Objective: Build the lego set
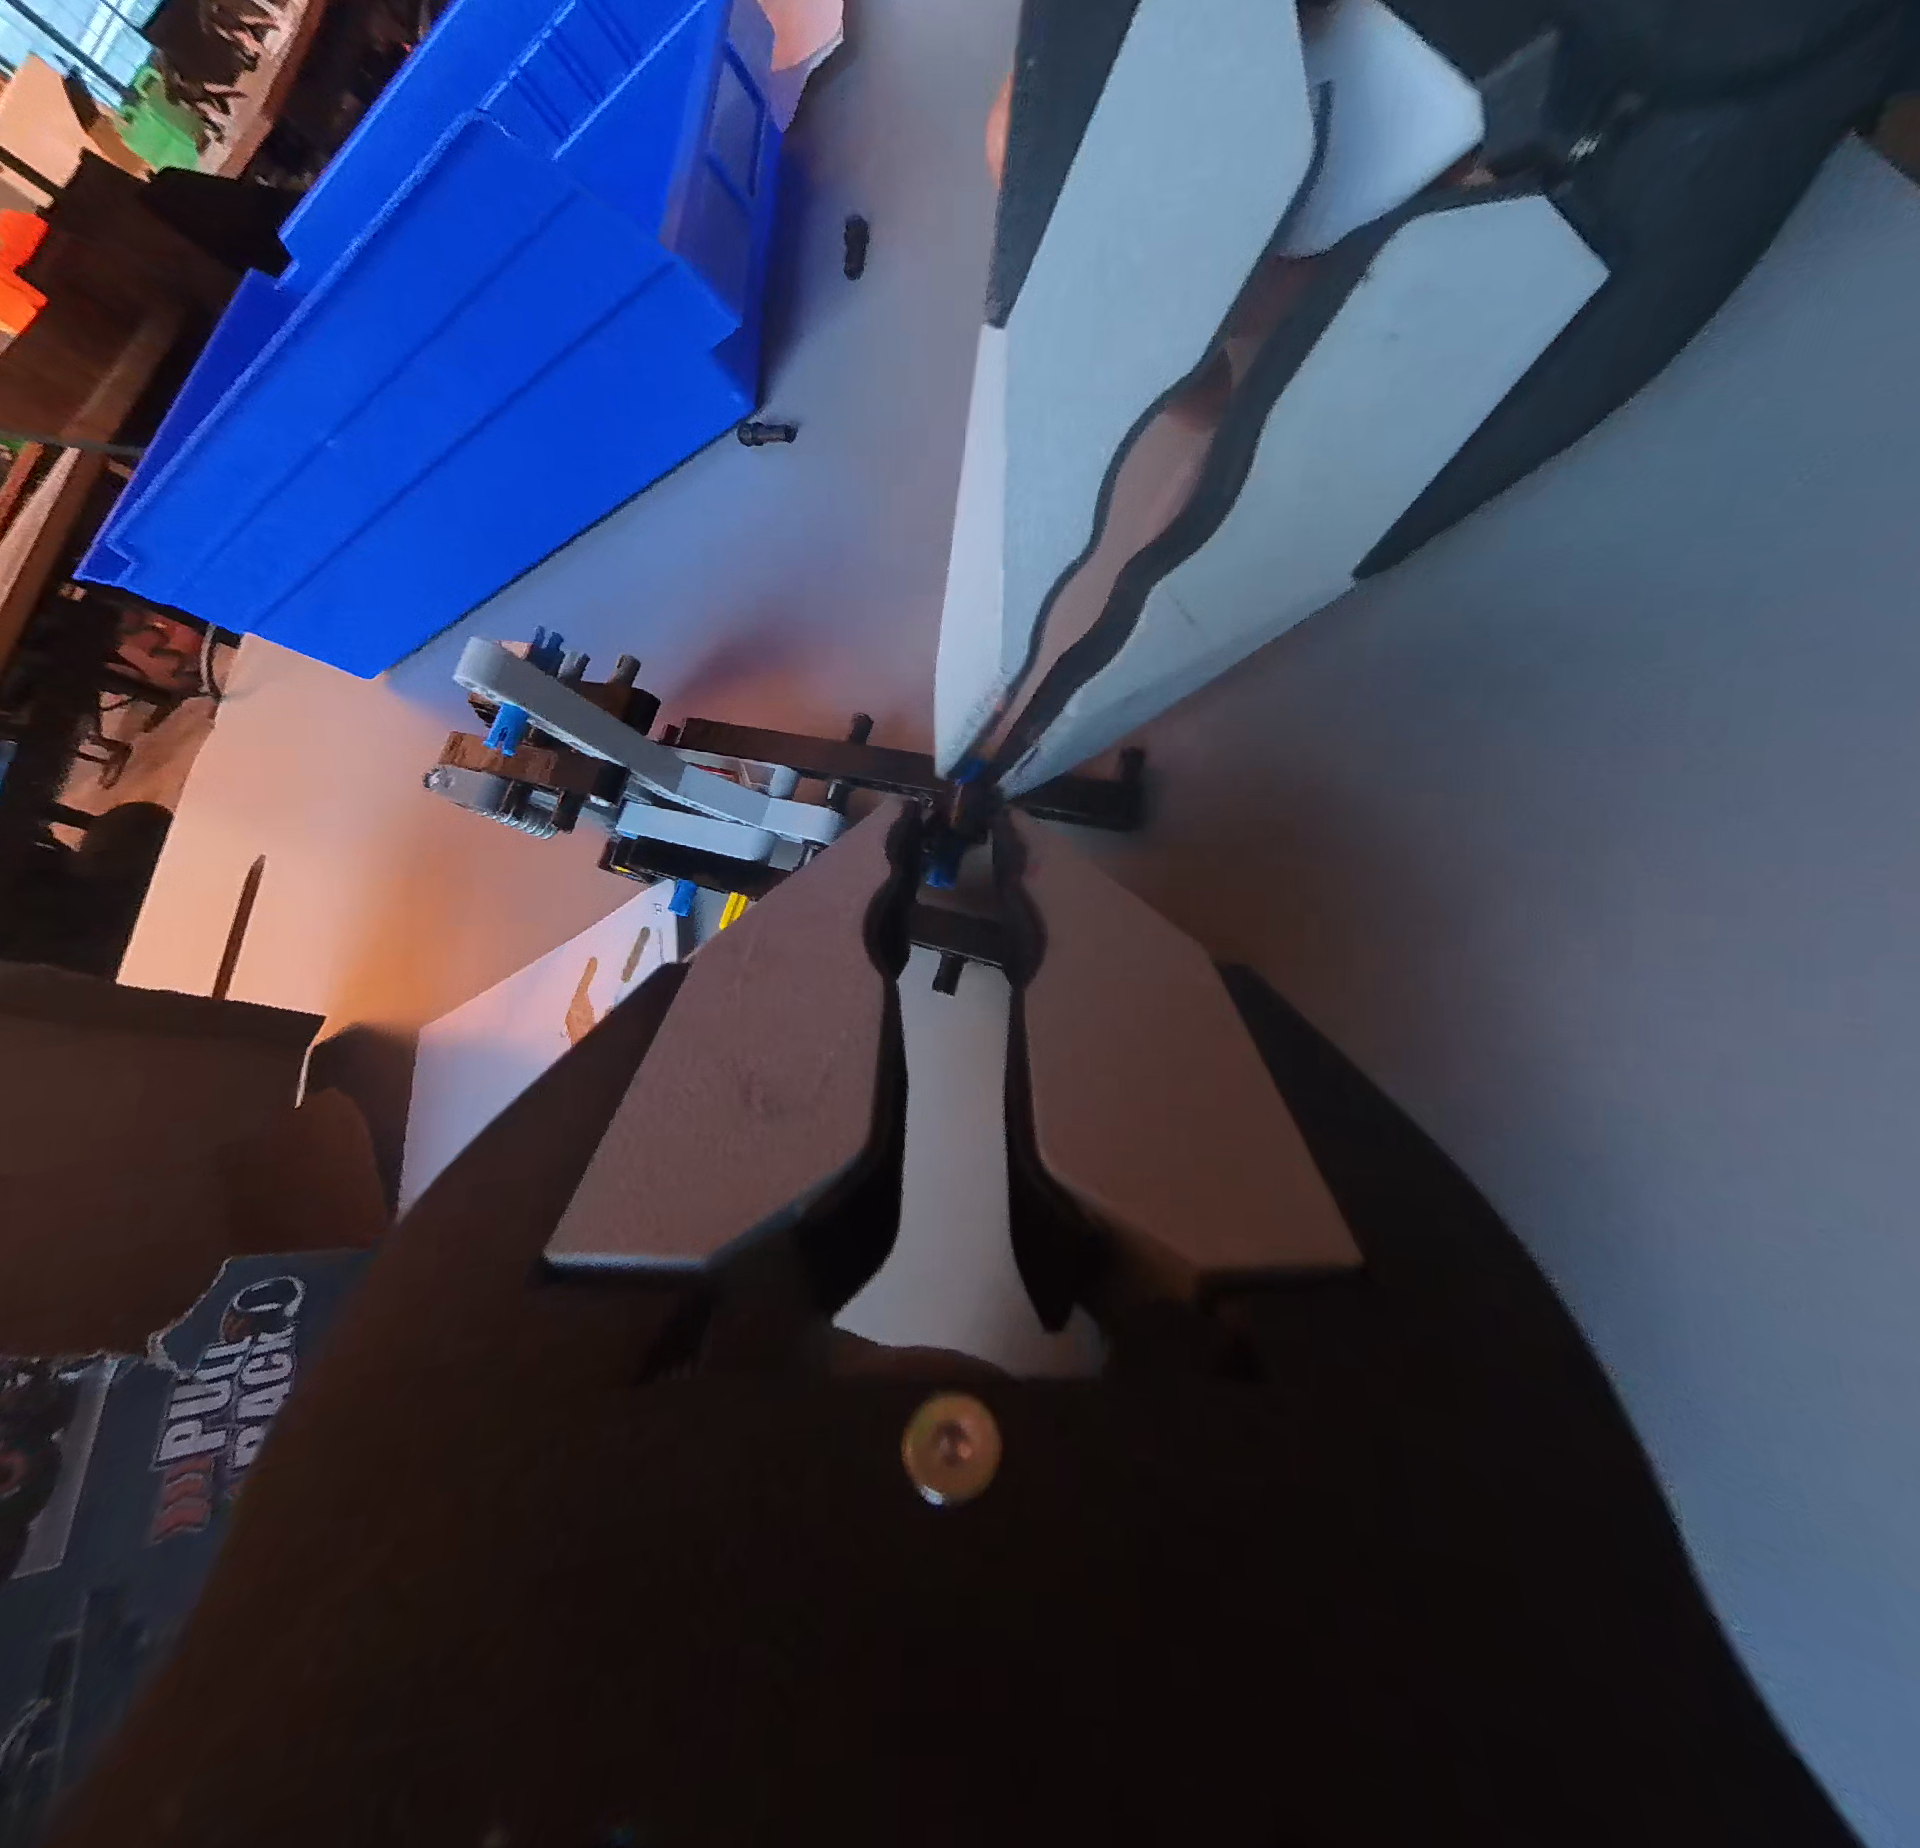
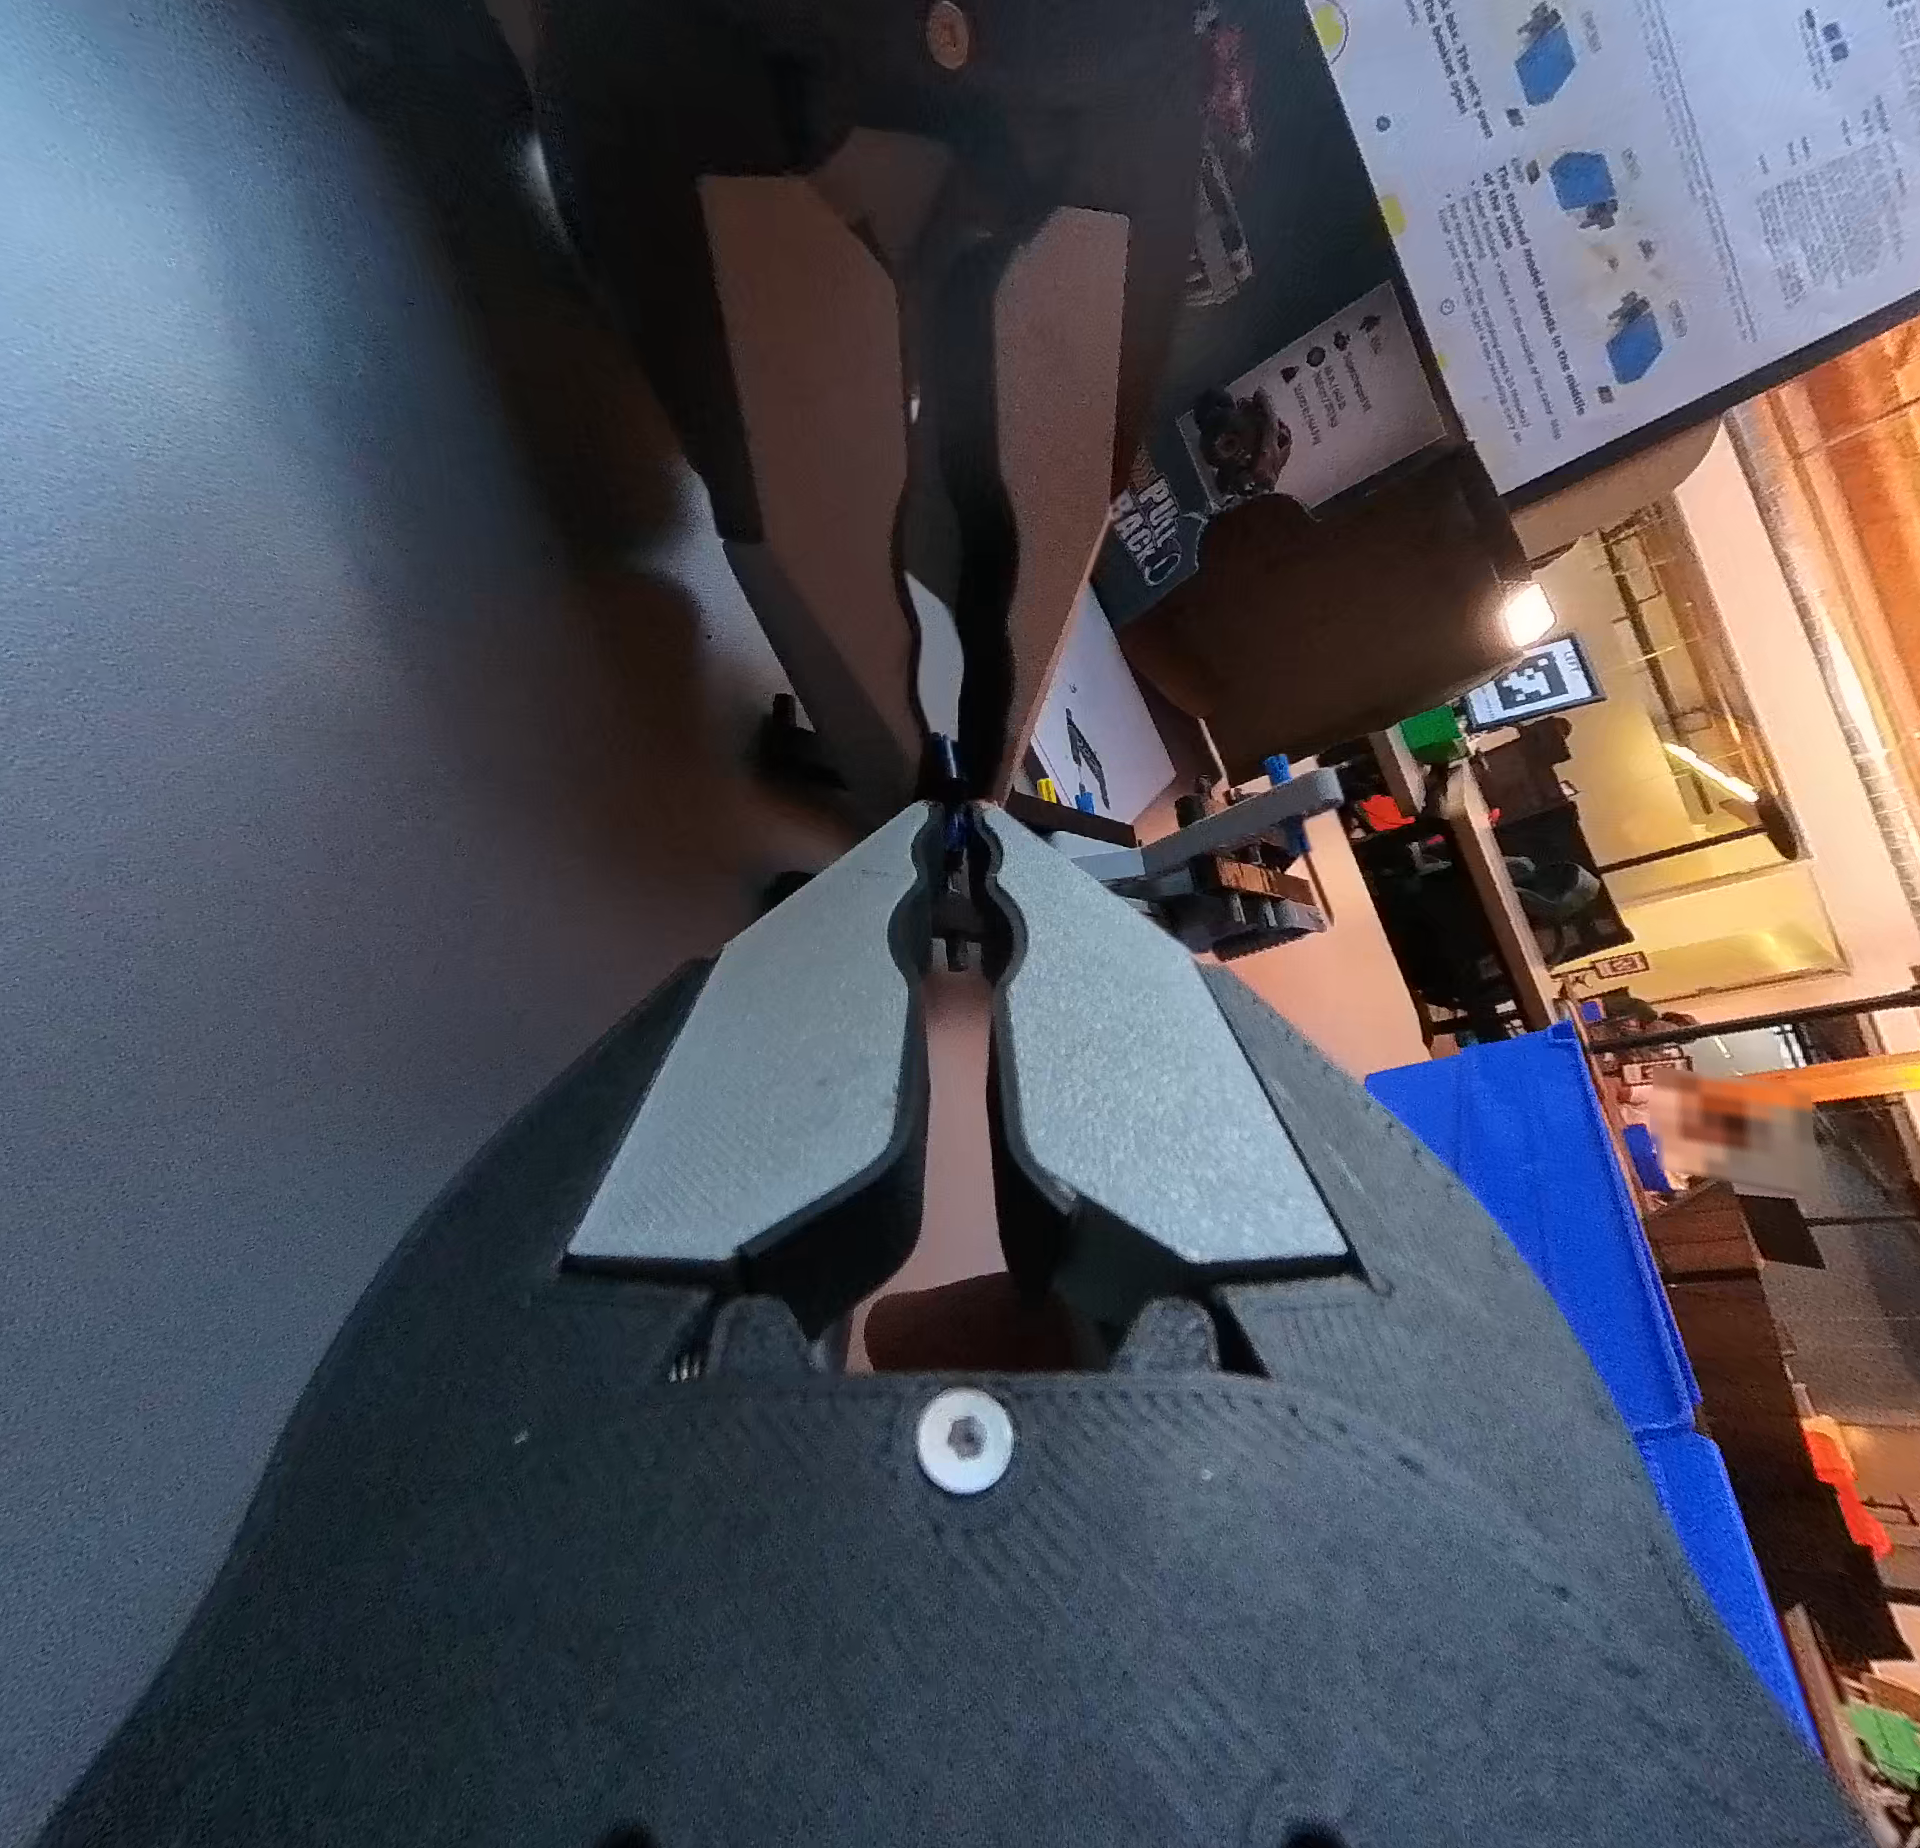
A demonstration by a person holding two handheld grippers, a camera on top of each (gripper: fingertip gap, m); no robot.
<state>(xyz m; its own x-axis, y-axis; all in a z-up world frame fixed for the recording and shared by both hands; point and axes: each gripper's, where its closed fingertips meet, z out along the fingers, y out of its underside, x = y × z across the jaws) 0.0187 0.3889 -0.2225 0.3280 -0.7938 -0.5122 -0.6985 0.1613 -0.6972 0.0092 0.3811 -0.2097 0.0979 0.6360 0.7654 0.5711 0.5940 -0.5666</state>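
My left gripper (image 1: 951, 842) and right gripper (image 2: 956, 832) meet tip to tip, both jaws closed on the blue pin (image 1: 943, 868) of the lego model (image 1: 665, 780), above grey bench (image 1: 1558, 863); blue bin (image 1: 468, 323) behind.
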